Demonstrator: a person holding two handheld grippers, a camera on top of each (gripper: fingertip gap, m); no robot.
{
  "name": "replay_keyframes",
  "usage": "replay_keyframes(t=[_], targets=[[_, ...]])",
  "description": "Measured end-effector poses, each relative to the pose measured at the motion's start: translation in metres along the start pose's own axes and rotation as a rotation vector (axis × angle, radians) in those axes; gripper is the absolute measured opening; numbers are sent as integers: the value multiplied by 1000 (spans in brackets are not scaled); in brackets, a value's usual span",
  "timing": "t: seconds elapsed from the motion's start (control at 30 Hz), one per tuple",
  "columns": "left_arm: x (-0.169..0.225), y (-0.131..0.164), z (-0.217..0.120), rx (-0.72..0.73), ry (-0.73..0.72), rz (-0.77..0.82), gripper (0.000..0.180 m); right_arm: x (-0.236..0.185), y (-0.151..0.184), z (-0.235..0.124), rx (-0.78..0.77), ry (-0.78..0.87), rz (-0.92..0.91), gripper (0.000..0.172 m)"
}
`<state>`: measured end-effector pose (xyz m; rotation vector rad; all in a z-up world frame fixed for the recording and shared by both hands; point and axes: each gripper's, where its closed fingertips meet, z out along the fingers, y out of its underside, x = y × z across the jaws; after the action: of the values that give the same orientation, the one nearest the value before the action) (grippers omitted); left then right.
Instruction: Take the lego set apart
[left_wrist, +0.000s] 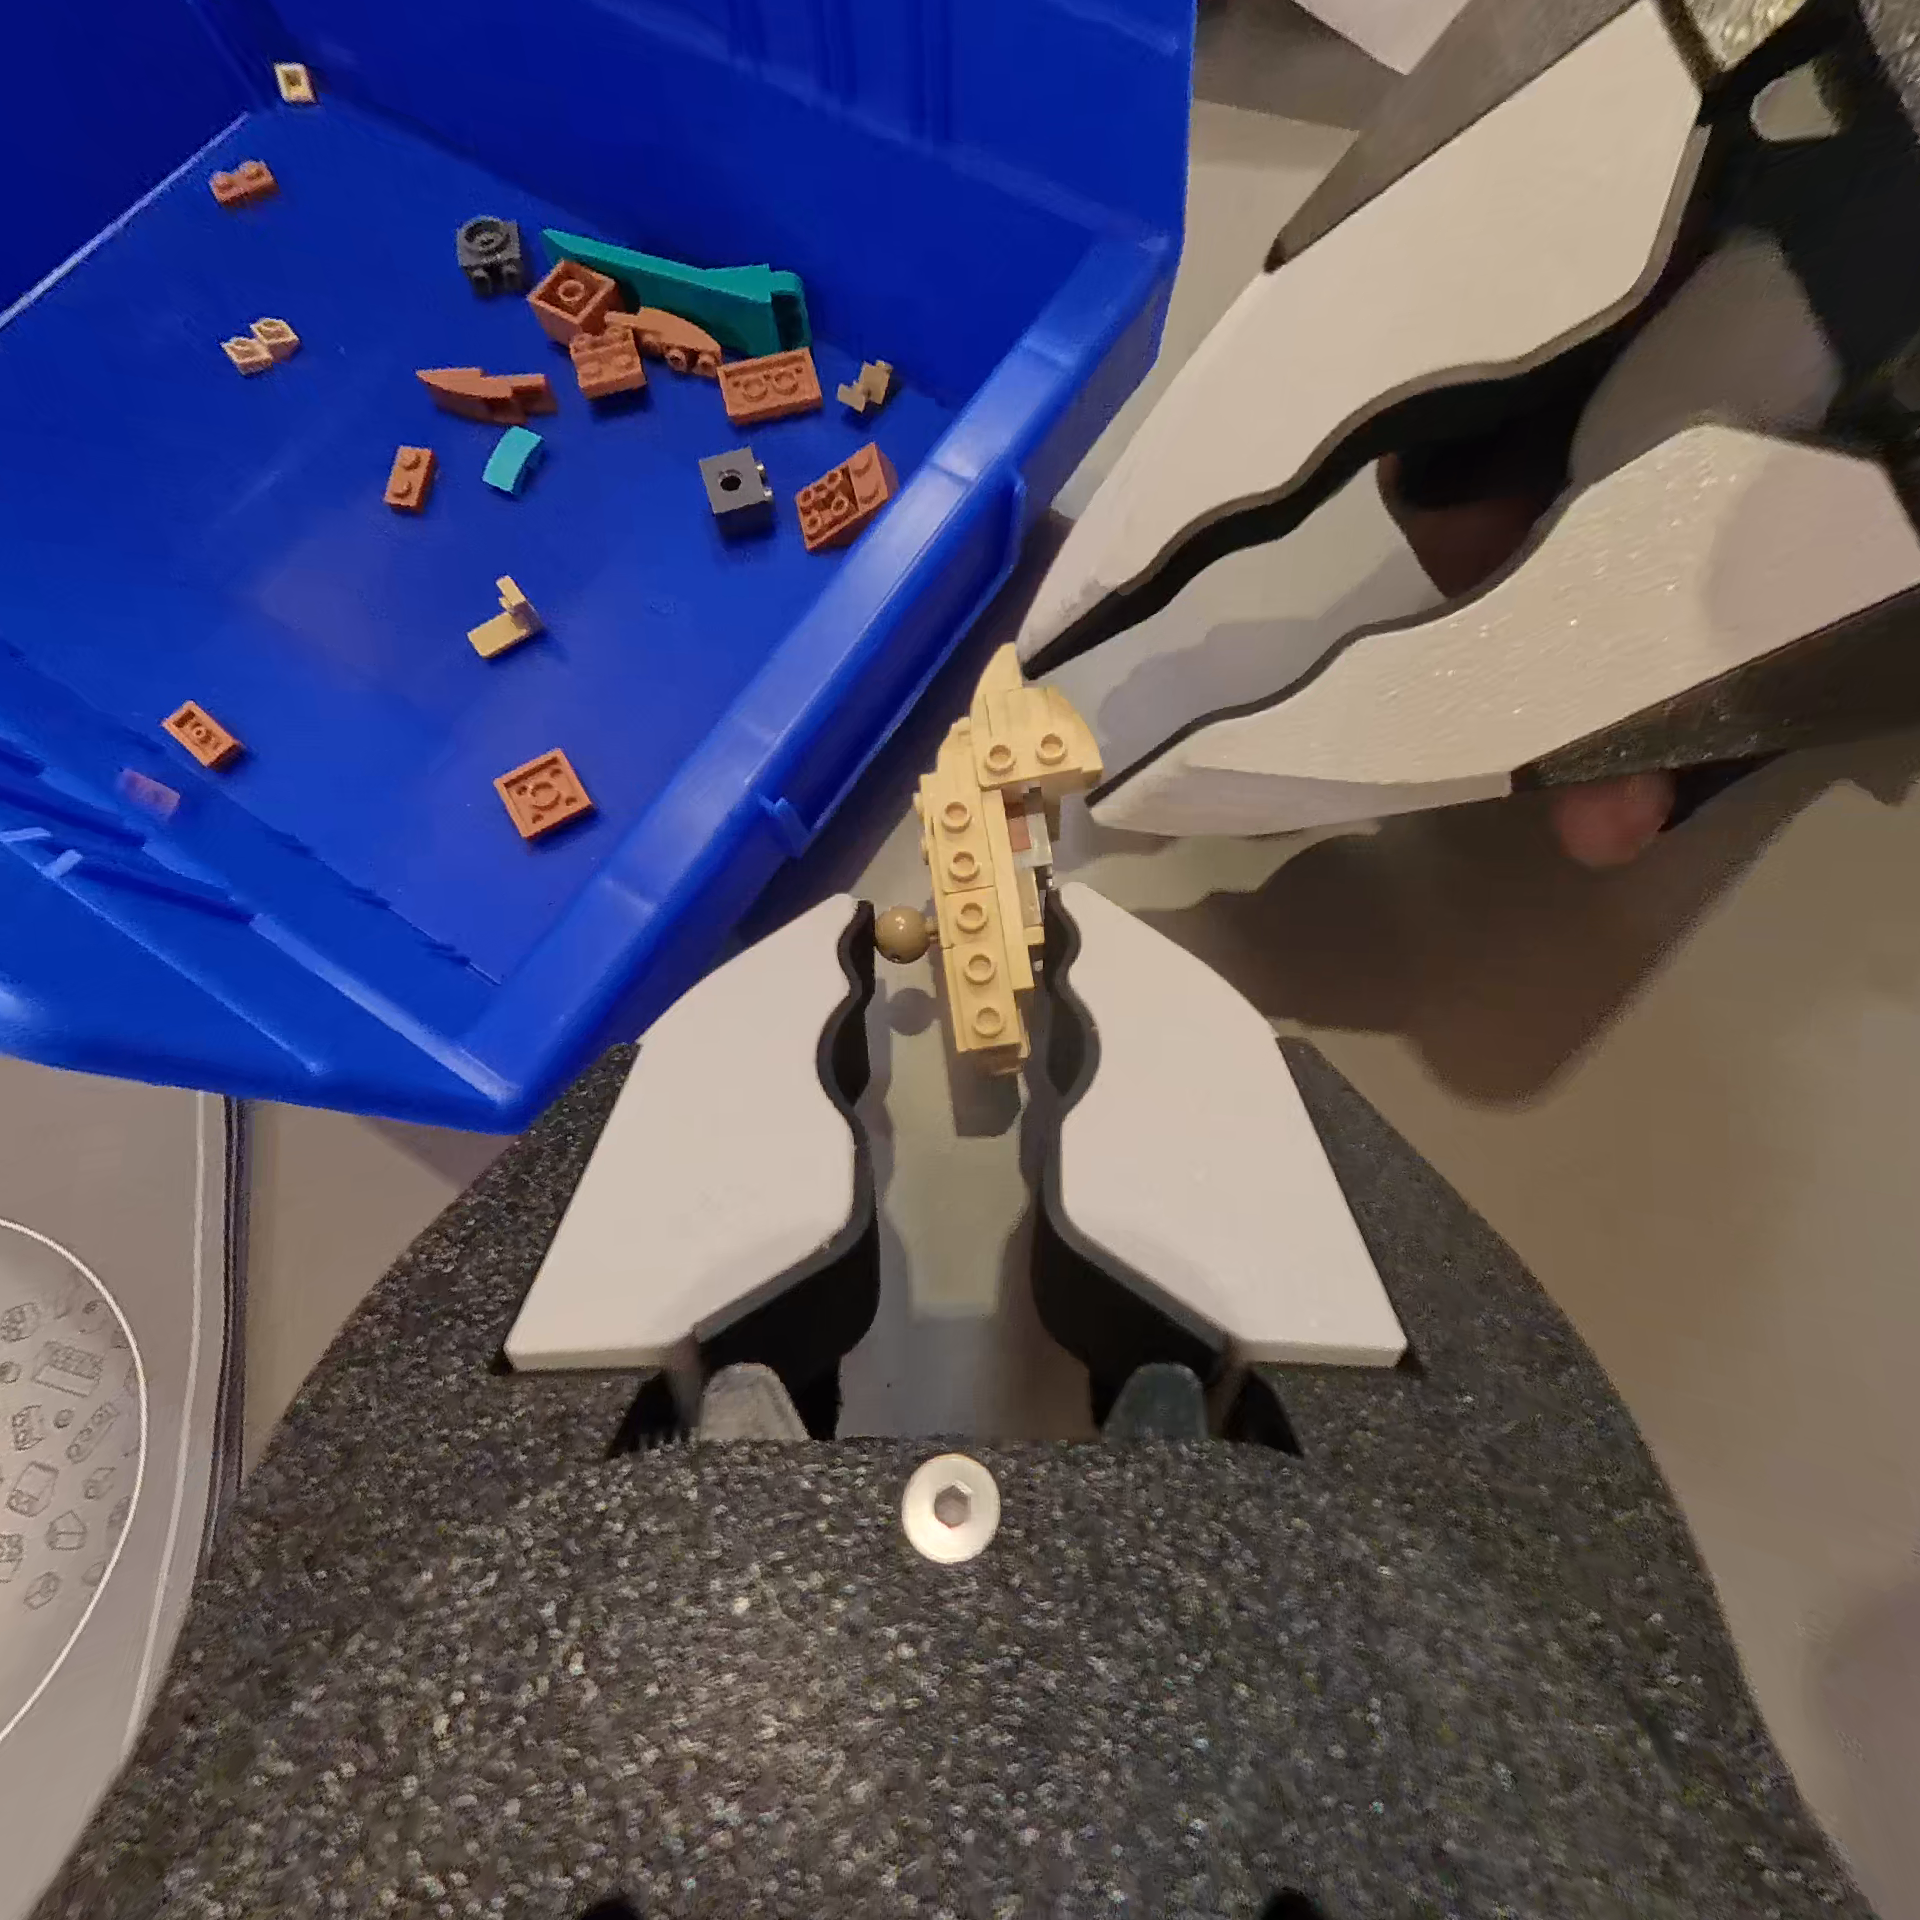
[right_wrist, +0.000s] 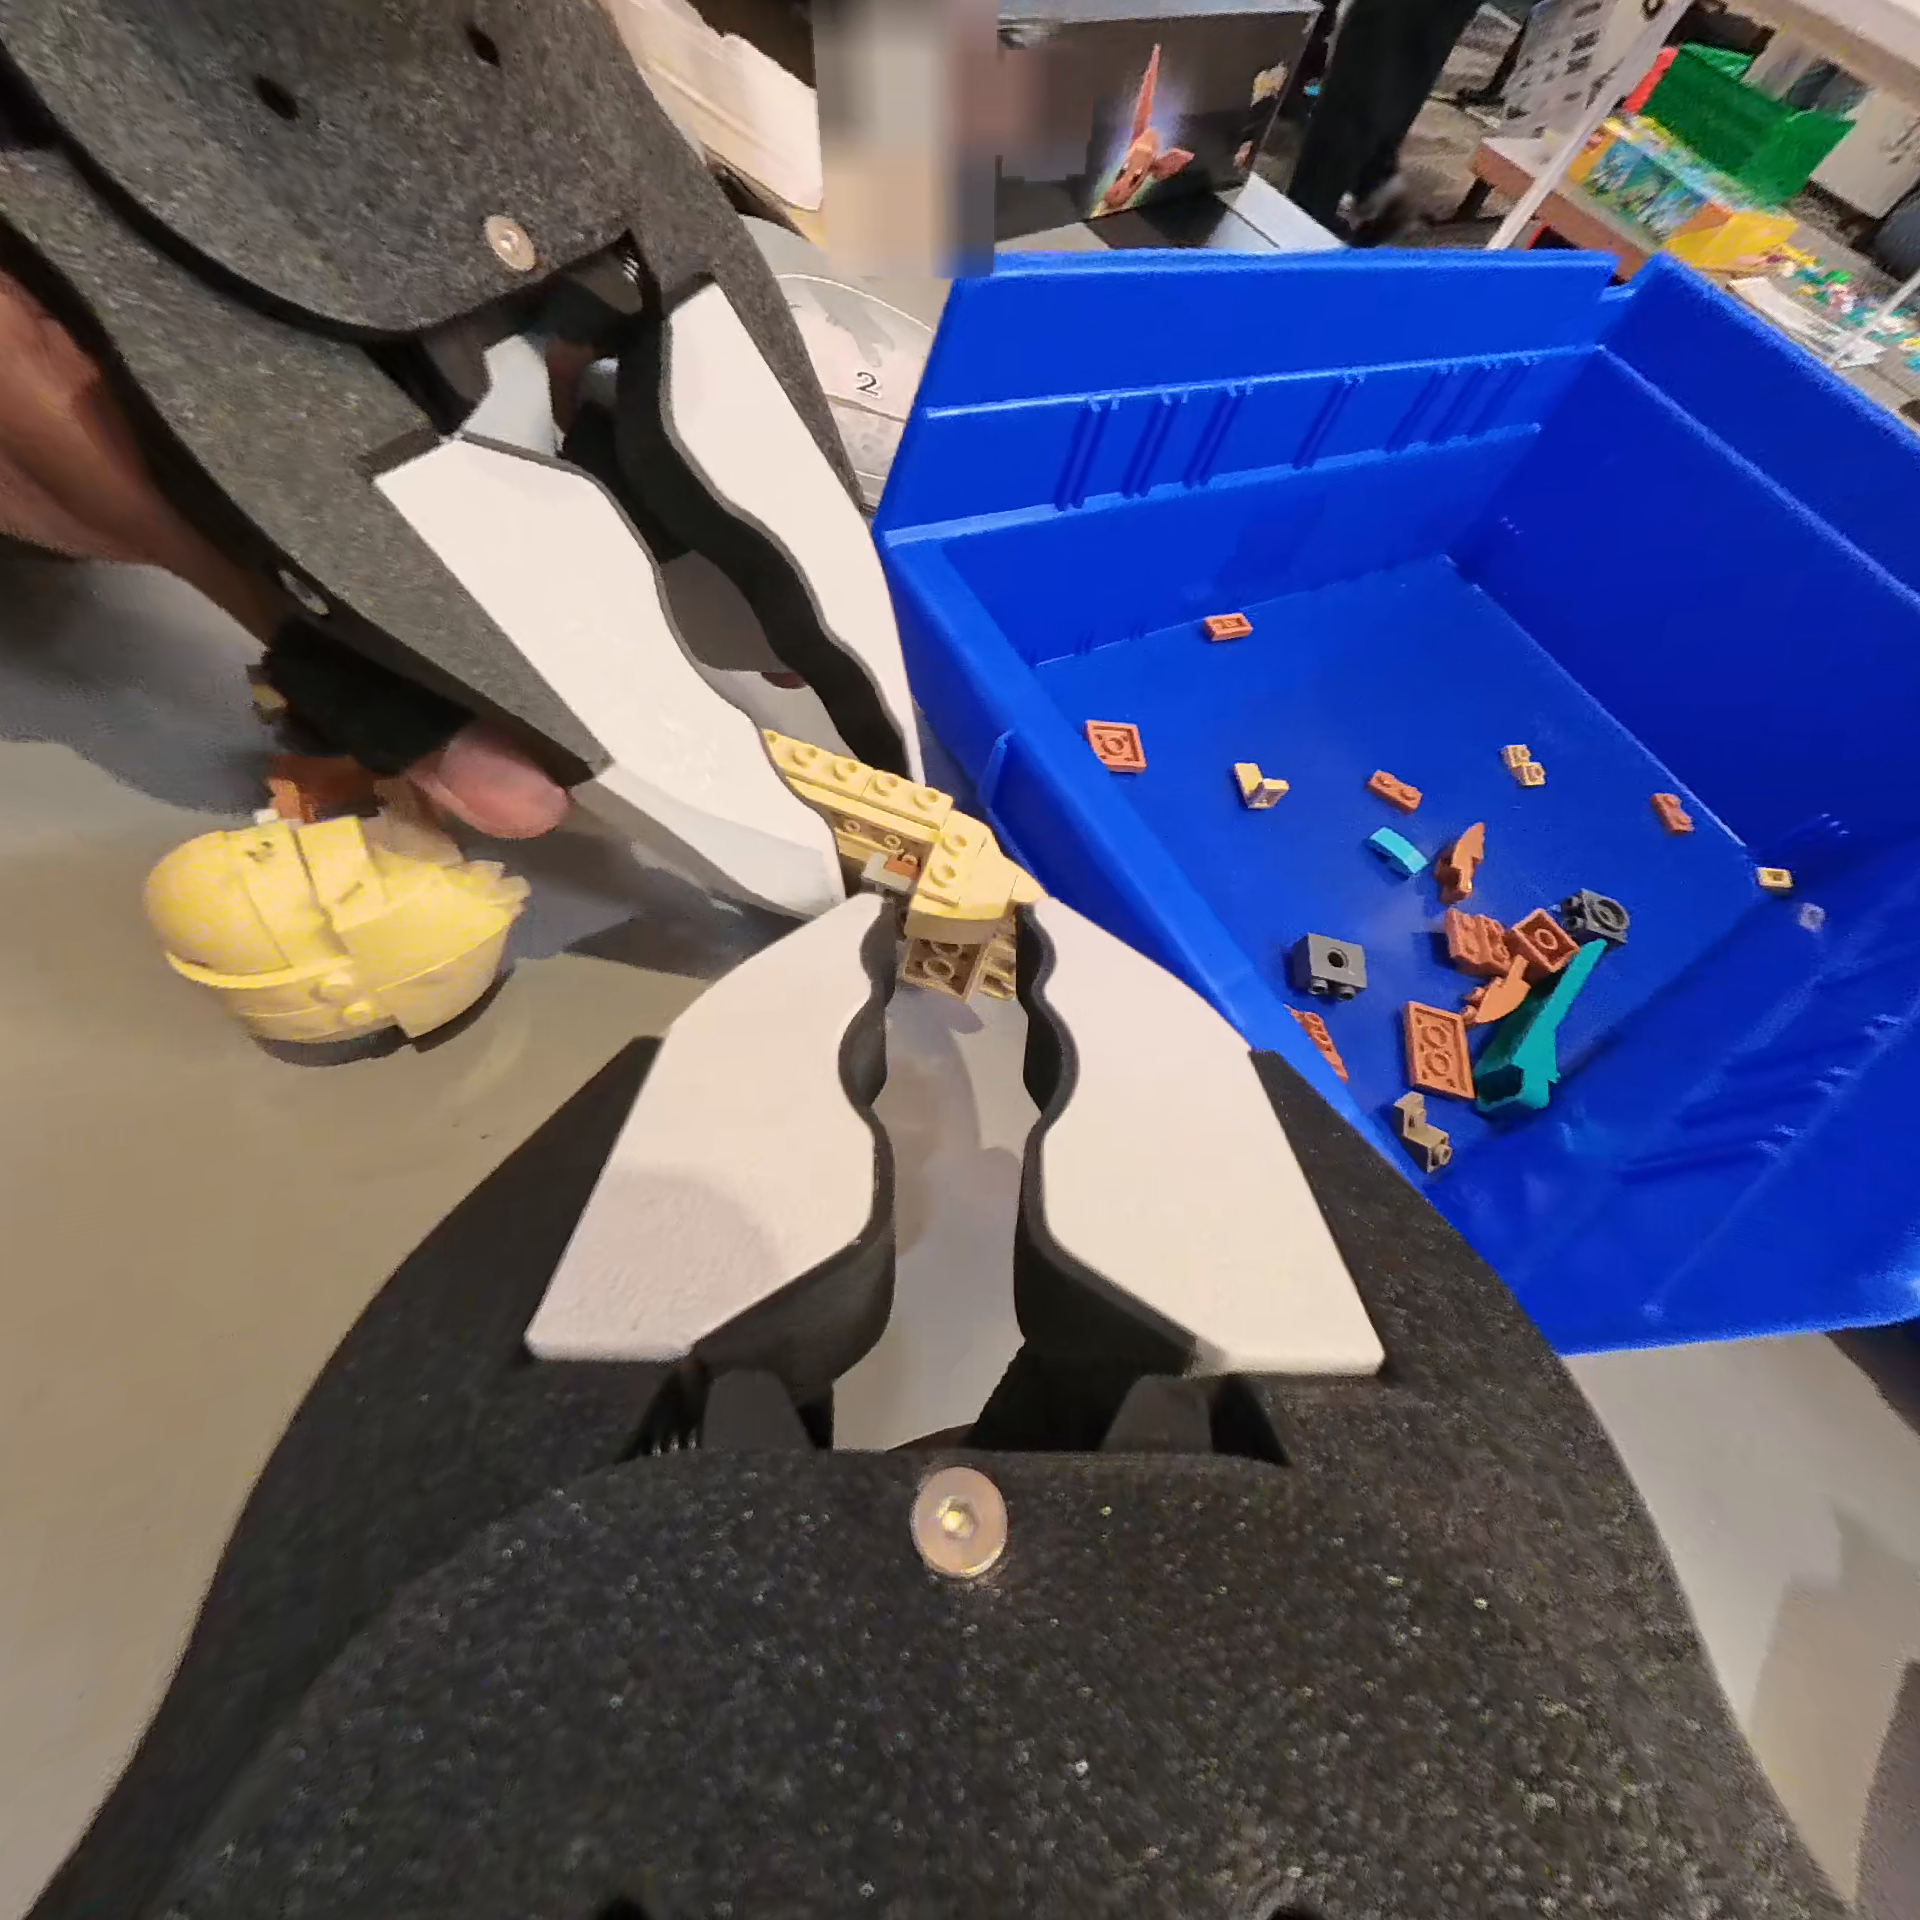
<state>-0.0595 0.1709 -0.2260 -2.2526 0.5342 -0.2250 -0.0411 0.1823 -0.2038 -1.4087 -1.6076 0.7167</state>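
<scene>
likely a toy-brick workroom: blue bin (right_wrist: 1195, 436) of loose bricks (right_wrist: 1475, 966), boxed sets (right_wrist: 1662, 187).

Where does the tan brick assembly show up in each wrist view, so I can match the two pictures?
Left wrist view: tan brick assembly just above centre, between the left tongs tips, its far end at the right tongs.
Right wrist view: same assembly just above centre, between both tongs.
Shared landmark: blue bin beside it.

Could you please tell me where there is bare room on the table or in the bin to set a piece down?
Bare grey table lies right of the left gripper, away from the blue bin. The bin's floor near corner is mostly free; loose bricks crowd its far side. It is tight where both grippers meet the tan brick assembly.
</scene>
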Motion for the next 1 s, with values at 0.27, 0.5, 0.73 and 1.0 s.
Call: replay_keyframes(t=[0.27,0.5,0.73,1.0], targets=[[-2,-5,-2,38,-29,-20,31,4,-2,2,34,71,1,18],[-2,-8,-6,40,-49,73,31,4,-10,-2,88,55,-61,17],[-6,-13,-13,57,-71,201,31,0,-13,-6,132,-30,-66,16],[-19,11,-5,-71,-68,141,31,3,-13,-7,144,14,-163,16]])
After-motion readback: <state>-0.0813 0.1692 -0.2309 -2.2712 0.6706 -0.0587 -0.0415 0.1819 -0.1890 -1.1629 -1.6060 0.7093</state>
